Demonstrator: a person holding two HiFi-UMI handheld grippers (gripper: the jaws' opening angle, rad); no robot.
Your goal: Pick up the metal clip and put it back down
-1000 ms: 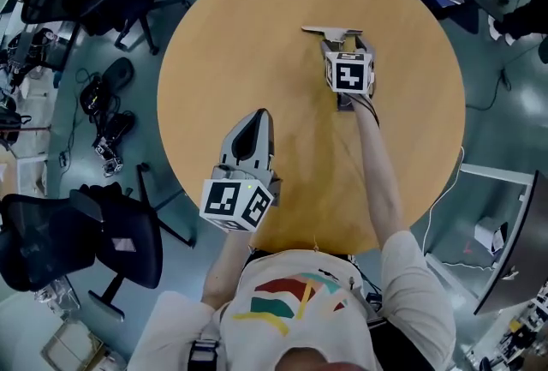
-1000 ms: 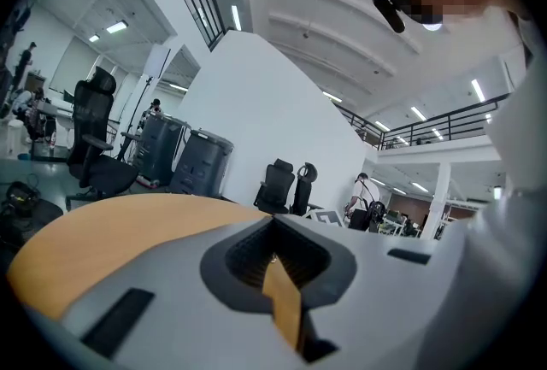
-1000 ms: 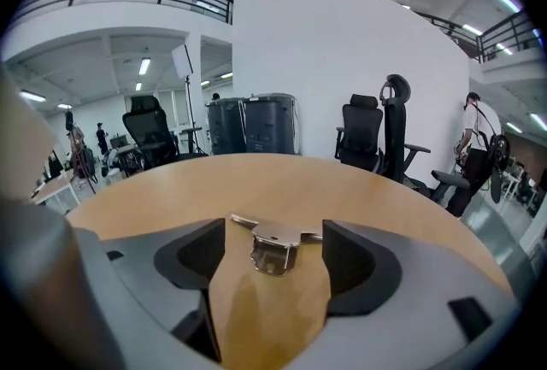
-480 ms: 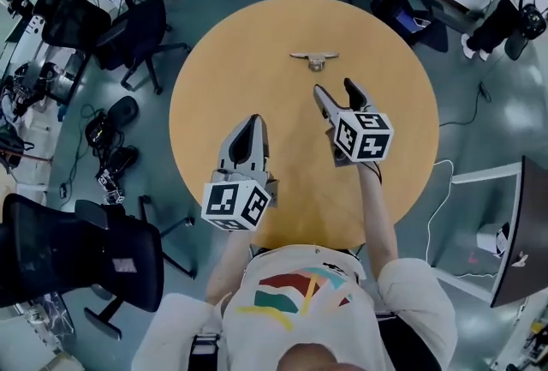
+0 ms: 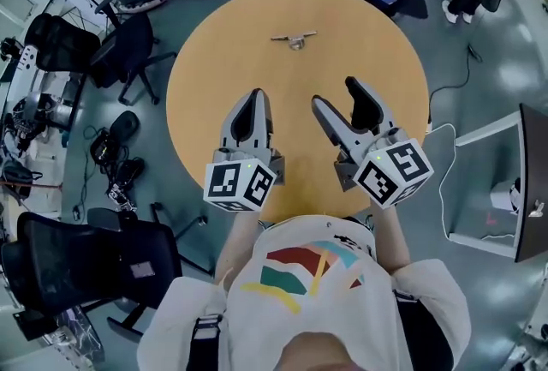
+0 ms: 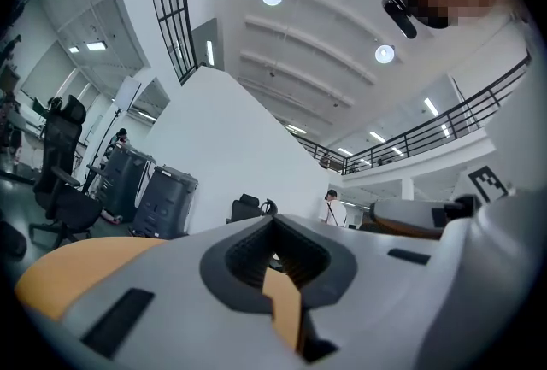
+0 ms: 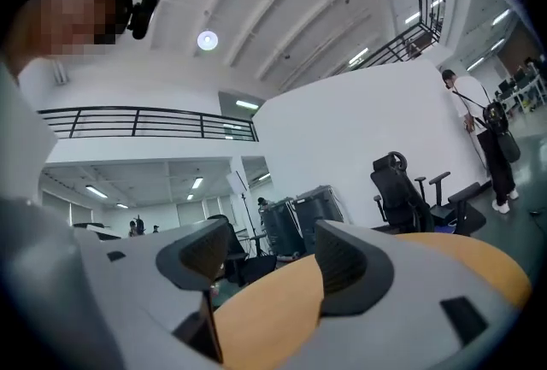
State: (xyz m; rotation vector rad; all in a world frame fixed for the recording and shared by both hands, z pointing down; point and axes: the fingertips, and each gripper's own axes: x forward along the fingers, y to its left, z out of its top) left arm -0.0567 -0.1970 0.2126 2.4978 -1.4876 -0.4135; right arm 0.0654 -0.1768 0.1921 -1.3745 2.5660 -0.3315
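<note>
Small silver metal clip (image 5: 294,38) lay near the round tan tabletop's (image 5: 205,69) far edge, open wood around it, left gripper (image 5: 255,97) jaws pressed together holding nothing, right gripper (image 5: 337,95) jaws wide apart holding nothing, both well back by the near edge.

left hand-held gripper (image 5: 255,95): held out in front of the chest, pointing straight away from the body, about level
left jaws: closed together, tips meeting, nothing between
left marker cube (image 5: 240,183): at the rear of the gripper, nearest the torso
right hand-held gripper (image 5: 336,93): side by side with the left one, a gap between them, tips angled slightly in towards it
right jaws: spread wide, nothing between
right marker cube (image 5: 394,175): at the rear, tilted
left forearm (image 5: 233,242): short stretch visible, elbow tucked close to the torso
right forearm (image 5: 387,228): same, tucked close
</note>
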